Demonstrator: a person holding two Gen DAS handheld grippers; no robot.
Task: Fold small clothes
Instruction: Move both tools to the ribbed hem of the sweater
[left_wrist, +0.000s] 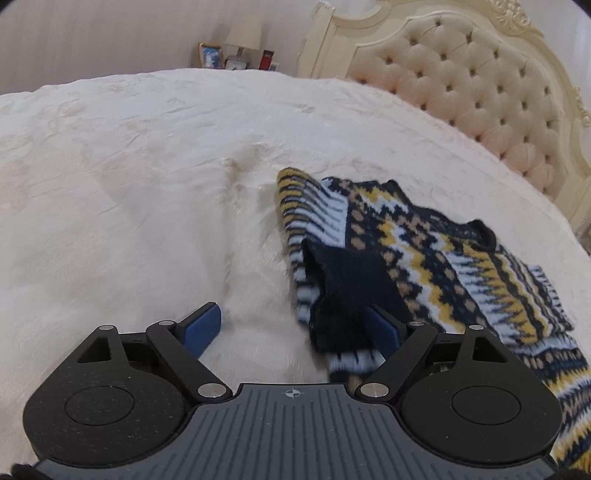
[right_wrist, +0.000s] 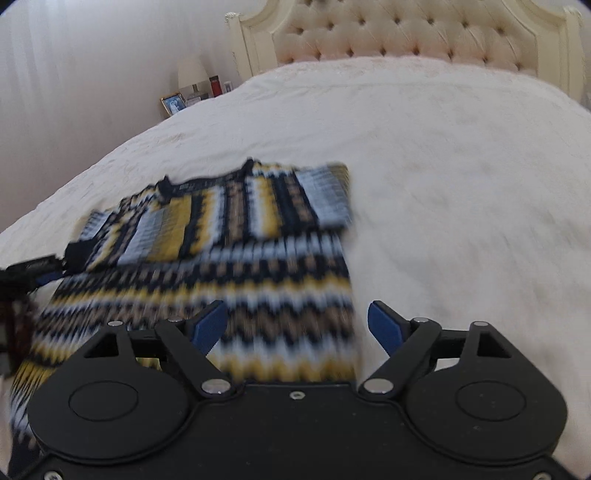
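Note:
A small knitted sweater (left_wrist: 436, 251) in navy, yellow, tan and pale blue zigzags lies on the white bedspread (left_wrist: 129, 184). One sleeve is folded across its body, and its dark cuff (left_wrist: 347, 291) lies over the right finger of my left gripper (left_wrist: 295, 326). That gripper is open, its jaws wide apart, at the sweater's left edge. In the right wrist view the sweater (right_wrist: 236, 258) is blurred. My right gripper (right_wrist: 297, 328) is open just above its lower right corner. The left gripper (right_wrist: 26, 269) shows at the far left edge.
A cream tufted headboard (left_wrist: 480, 85) stands at the far end of the bed. A bedside table carries a lamp (left_wrist: 243, 37), a framed photo (left_wrist: 211, 55) and a red object (left_wrist: 266, 59). A pale wall rises behind.

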